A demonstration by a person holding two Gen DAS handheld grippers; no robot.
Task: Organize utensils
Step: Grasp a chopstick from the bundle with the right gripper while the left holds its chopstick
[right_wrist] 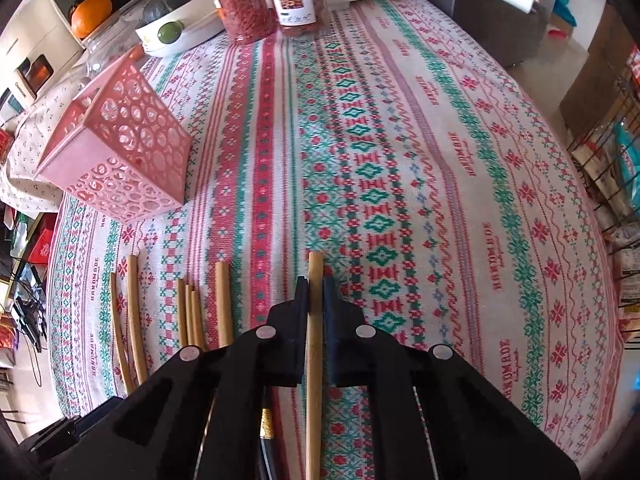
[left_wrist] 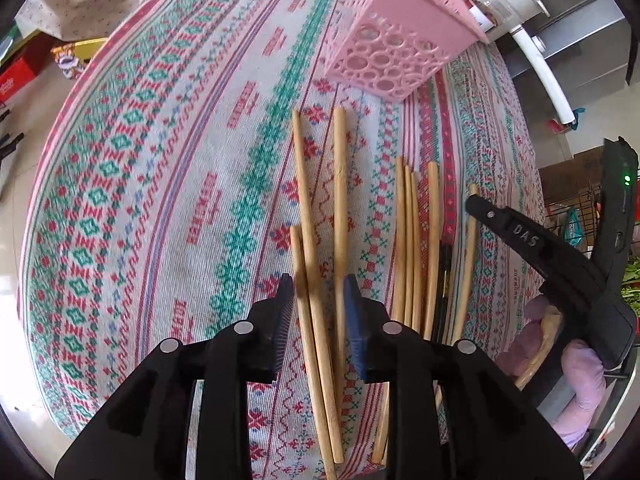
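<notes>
Several wooden chopsticks lie side by side on the patterned tablecloth. My left gripper points down over three more chopsticks; they lie between its blue pads, which stand apart from them, so it is open. My right gripper is shut on a single wooden chopstick that sticks out past its fingertips. In the left wrist view the right gripper reaches in from the right. The pink perforated basket stands beyond the chopsticks, also seen as the pink basket at far left.
Two jars of red dried food and a white dish with a green fruit stand at the table's far edge. A dark stick with a gold band lies under the right gripper. A wire rack stands off the table's right side.
</notes>
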